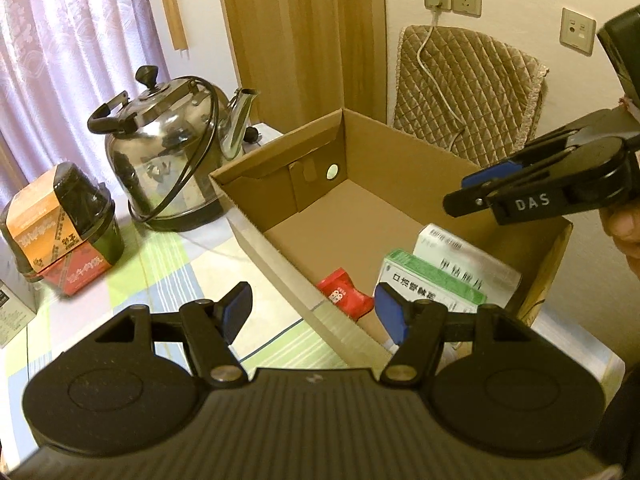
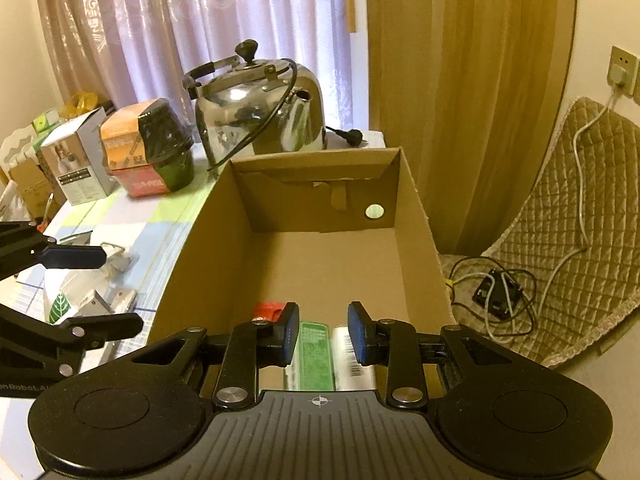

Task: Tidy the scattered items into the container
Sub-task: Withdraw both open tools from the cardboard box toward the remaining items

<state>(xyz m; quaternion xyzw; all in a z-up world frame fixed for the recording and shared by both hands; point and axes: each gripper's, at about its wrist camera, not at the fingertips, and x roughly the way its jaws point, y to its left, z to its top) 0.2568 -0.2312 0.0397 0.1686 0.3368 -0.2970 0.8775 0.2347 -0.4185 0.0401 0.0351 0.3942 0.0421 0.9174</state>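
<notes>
Right wrist view: both grippers empty and spread, right gripper over cardboard box holding green medicine box, left gripper nearer leaf-printed packet lying outside, left of box.

In the left wrist view the cardboard box fills the centre, on the table. Inside it, lower right, two medicine boxes stand beside a small packet. The kettle sits left of it.

Open cardboard box holds red packet, two medicine boxes
</notes>
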